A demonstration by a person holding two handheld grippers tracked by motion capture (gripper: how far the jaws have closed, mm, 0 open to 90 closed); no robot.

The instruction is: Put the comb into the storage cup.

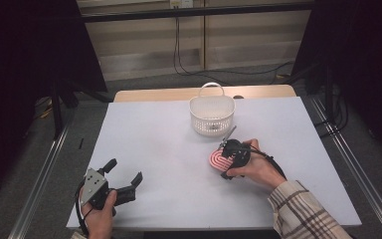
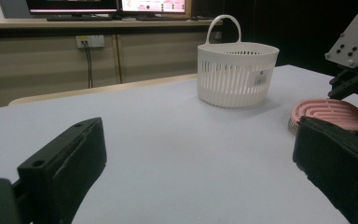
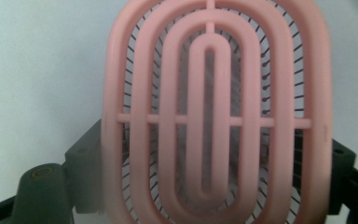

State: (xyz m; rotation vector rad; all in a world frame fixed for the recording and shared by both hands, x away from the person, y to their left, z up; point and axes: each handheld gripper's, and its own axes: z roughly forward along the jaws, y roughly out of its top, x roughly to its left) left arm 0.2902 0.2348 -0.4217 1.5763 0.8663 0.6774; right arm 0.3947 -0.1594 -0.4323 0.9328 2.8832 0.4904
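Pink oval brush point(image 3: 214, 116) — concentric ribs, dark bristles — sits between the right gripper point(image 1: 229, 159) jaws, left gripper point(image 1: 124, 179) jaws wide.

matt pink plastic brush point(image 3: 214, 116), white slatted plastic basket point(image 1: 212, 115)

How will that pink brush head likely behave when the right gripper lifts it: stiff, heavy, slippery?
The pink brush is probably stiff: its oval ribs and crossbar look like moulded plastic. It is likely light, being an open frame with gaps between the ribs. The smooth rounded edge might slip between the right gripper's jaws, which stand at either side of it; the thin bristles underneath may flex.
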